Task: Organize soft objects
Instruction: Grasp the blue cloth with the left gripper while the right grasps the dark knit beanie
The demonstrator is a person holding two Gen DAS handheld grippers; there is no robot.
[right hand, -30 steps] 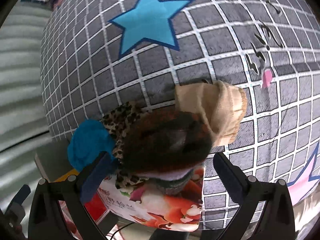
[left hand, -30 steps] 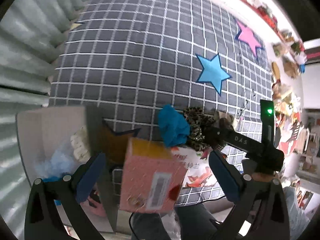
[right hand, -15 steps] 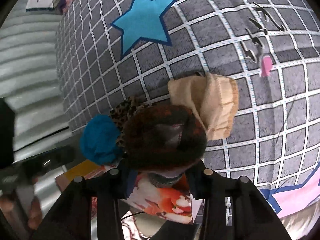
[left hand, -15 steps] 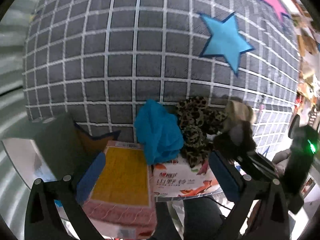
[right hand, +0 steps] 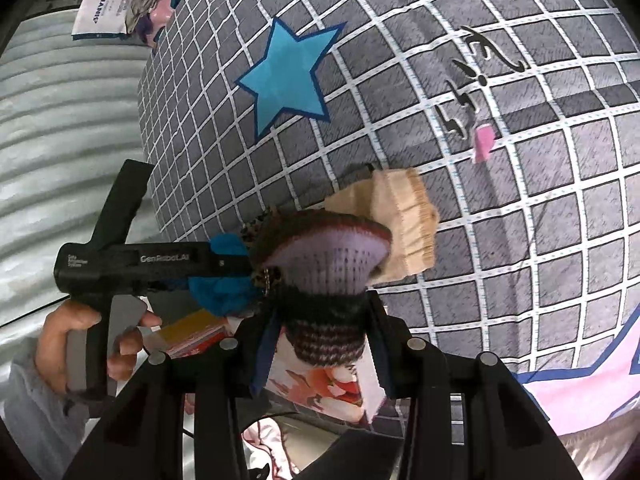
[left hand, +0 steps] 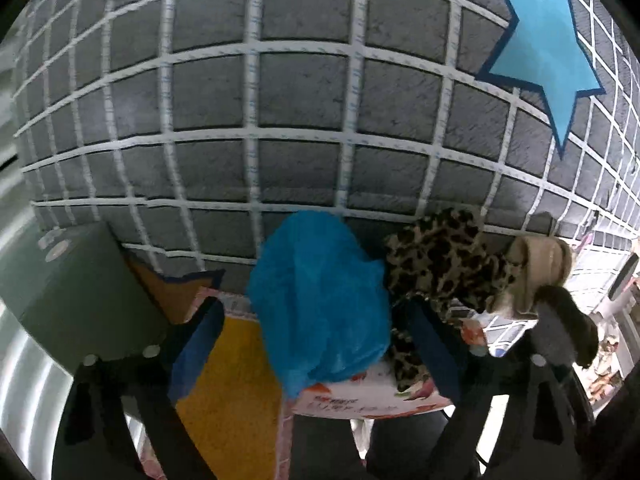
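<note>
In the left wrist view, the left gripper point(left hand: 316, 344) has its two blue-padded fingers point(left hand: 196, 350) spread wide, one on each side of a blue soft cloth bundle point(left hand: 320, 300); the pads do not press it, so this claw is released. The blue bundle rests on the edge of a printed tissue pack point(left hand: 360, 394) with red and orange pictures. Just right of the blue bundle lies a leopard-print cloth point(left hand: 444, 264), touching it, and right of that a beige sock point(left hand: 540, 272). At the right edge a dark knitted piece point(left hand: 568, 320) is seen, blurred. Left of the blue bundle is a yellow-topped box point(left hand: 232, 396) and further left a grey-green box point(left hand: 76, 304). Behind all of them spreads a grey checked blanket point(left hand: 300, 100) with a blue star point(left hand: 540, 60).

In the right wrist view, the right gripper point(right hand: 320, 352) is clenched on a dark striped knitted sock point(right hand: 324, 320), whose pale lilac inside point(right hand: 332, 256) opens above the fingers. The beige sock point(right hand: 400, 220) lies just behind it on the checked blanket point(right hand: 520, 240), touching it. Left of the knitted sock are the blue bundle point(right hand: 220, 284) and a small edge of the leopard cloth point(right hand: 256, 228). The left gripper body point(right hand: 132, 264) reaches to the blue bundle, held by the person's left hand point(right hand: 80, 344). The tissue pack point(right hand: 324, 392) is under the knitted sock.
</note>
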